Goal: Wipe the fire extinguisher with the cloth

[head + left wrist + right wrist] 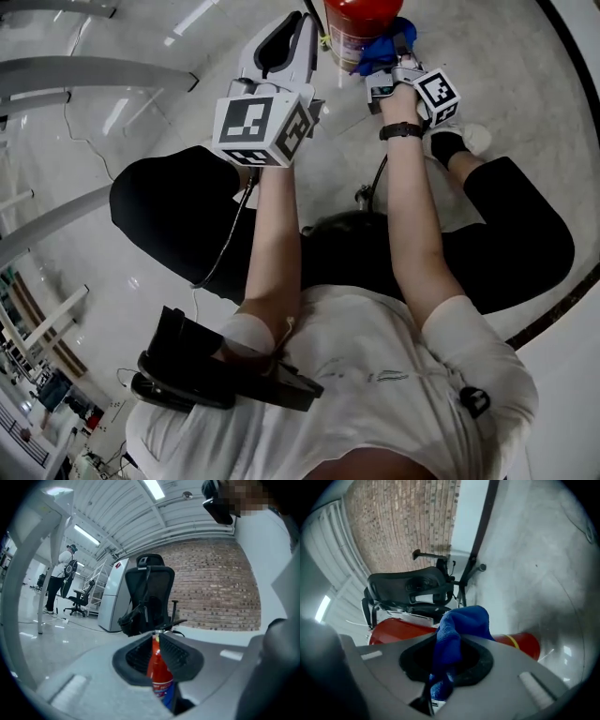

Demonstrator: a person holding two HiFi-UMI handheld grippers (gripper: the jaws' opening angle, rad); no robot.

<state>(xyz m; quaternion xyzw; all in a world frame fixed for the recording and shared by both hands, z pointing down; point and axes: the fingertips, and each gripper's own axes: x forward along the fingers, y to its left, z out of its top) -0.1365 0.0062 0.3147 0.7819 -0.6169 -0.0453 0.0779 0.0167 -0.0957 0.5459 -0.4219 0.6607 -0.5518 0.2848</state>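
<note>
Seen from above, a person holds a hand-held gripper in each hand. The right hand-held gripper point(397, 64) has its jaws clamped on a bunched blue cloth point(457, 625), which touches the side of a red fire extinguisher point(359, 23) directly beyond the jaw tips. The left hand-held gripper point(302, 26) sits just left of the extinguisher, apart from it. Its jaws are drawn together to a thin slit and grip nothing. Through that slit the extinguisher stands upright on the pale floor point(525, 84). A black office chair point(150, 588) stands farther ahead, before a brick wall point(220, 588).
</note>
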